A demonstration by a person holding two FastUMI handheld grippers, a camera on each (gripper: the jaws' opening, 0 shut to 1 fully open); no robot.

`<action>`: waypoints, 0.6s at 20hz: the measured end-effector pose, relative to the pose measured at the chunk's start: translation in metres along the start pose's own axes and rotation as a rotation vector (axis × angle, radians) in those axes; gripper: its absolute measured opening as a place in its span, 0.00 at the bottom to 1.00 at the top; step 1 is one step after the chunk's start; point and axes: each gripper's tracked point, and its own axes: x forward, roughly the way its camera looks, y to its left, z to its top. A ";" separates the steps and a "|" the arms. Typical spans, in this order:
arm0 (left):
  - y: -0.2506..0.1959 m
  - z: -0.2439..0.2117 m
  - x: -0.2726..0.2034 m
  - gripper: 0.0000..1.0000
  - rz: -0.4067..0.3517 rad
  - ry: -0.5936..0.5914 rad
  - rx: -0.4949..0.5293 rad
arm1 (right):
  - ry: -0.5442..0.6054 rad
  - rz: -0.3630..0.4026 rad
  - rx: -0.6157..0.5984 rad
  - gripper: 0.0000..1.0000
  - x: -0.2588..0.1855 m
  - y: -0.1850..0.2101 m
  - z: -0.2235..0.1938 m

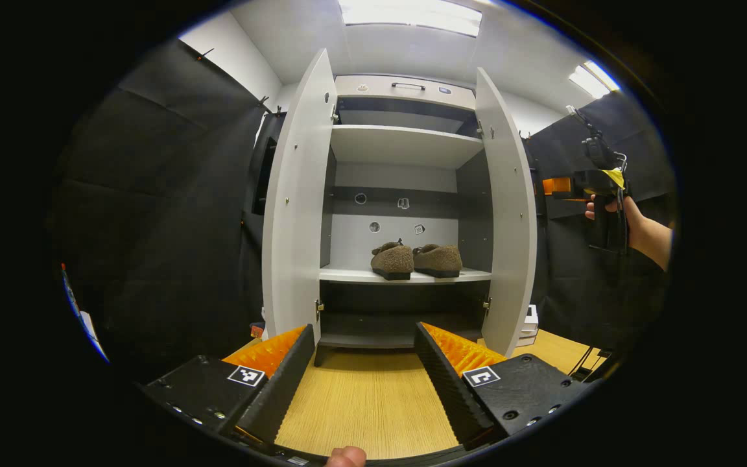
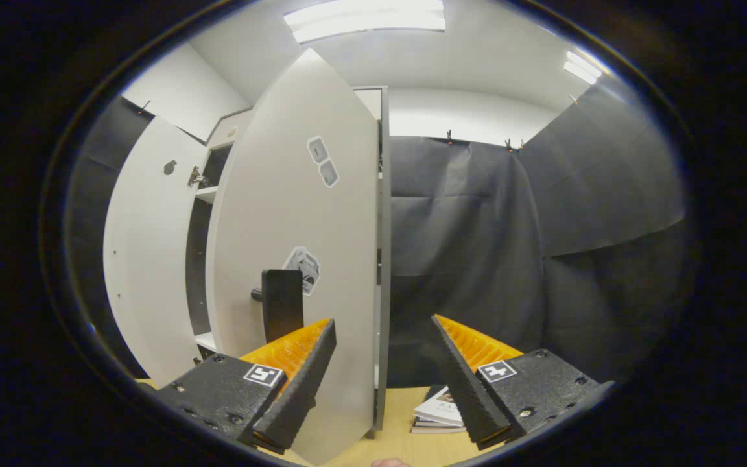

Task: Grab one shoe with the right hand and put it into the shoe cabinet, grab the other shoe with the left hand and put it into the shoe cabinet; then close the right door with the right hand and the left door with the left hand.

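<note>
Black cloth wall (image 1: pixel 166 214) at frame left and right, white ceiling (image 1: pixel 406 48) with light panels (image 1: pixel 410 14) along the top, wooden tabletop (image 1: pixel 360 402) at bottom centre.

A wooden table (image 1: pixel 360 395) with pale grain runs across the foreground; a small stack of books (image 2: pixel 439 410) lies on it near the black cloth wall (image 2: pixel 477 246); white boxes (image 1: pixel 530 322) sit stacked at the table's far edge; bright ceiling light panels (image 1: pixel 410 14) glow overhead; white room walls (image 2: pixel 464 117) rise above the cloth.
</note>
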 end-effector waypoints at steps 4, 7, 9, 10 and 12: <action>0.008 0.000 0.000 0.95 0.016 -0.001 0.003 | 0.000 0.062 0.023 0.95 0.016 0.035 -0.003; 0.016 0.000 -0.002 0.95 0.031 0.001 0.006 | 0.001 0.098 0.058 0.89 0.030 0.059 -0.009; 0.019 0.000 -0.002 0.95 0.037 0.000 0.011 | -0.007 0.108 0.061 0.95 0.048 0.080 -0.014; 0.021 -0.001 -0.003 0.95 0.041 0.001 0.014 | -0.007 0.109 0.068 0.95 0.056 0.089 -0.015; 0.023 -0.001 -0.007 0.95 0.048 0.000 0.012 | -0.006 0.102 0.084 0.95 0.061 0.092 -0.017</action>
